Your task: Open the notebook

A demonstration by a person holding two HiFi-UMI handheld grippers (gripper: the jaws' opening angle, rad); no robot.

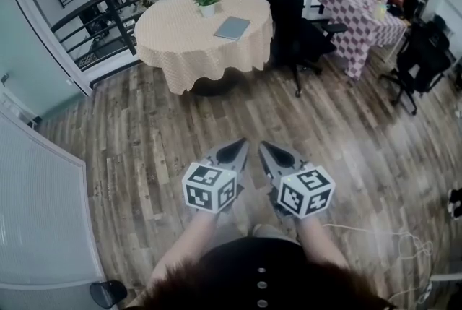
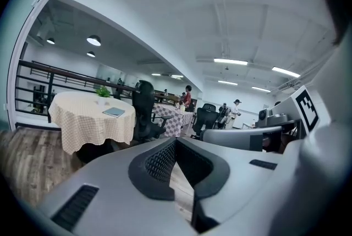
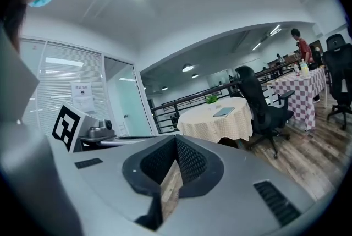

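Jaws of the left hand-held gripper [image 1: 242, 144] together, nothing between them; right hand-held gripper [image 1: 263, 146] likewise closed and empty. Both are held side by side over the wood-plank floor [image 1: 144, 149]. The flat grey-blue rectangular notebook [image 1: 232, 27] lies, apparently closed, on the round counter draped in pale checked cloth [image 1: 173, 48], beside a small green potted plant [image 1: 207, 1] and well apart from both.

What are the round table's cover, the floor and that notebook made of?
Table cover: cloth, by its hanging folds; pale checked print. Floor: wood-look planks with visible grain, slight sheen; wood or laminate. Notebook: smooth grey-blue cover, material unclear.
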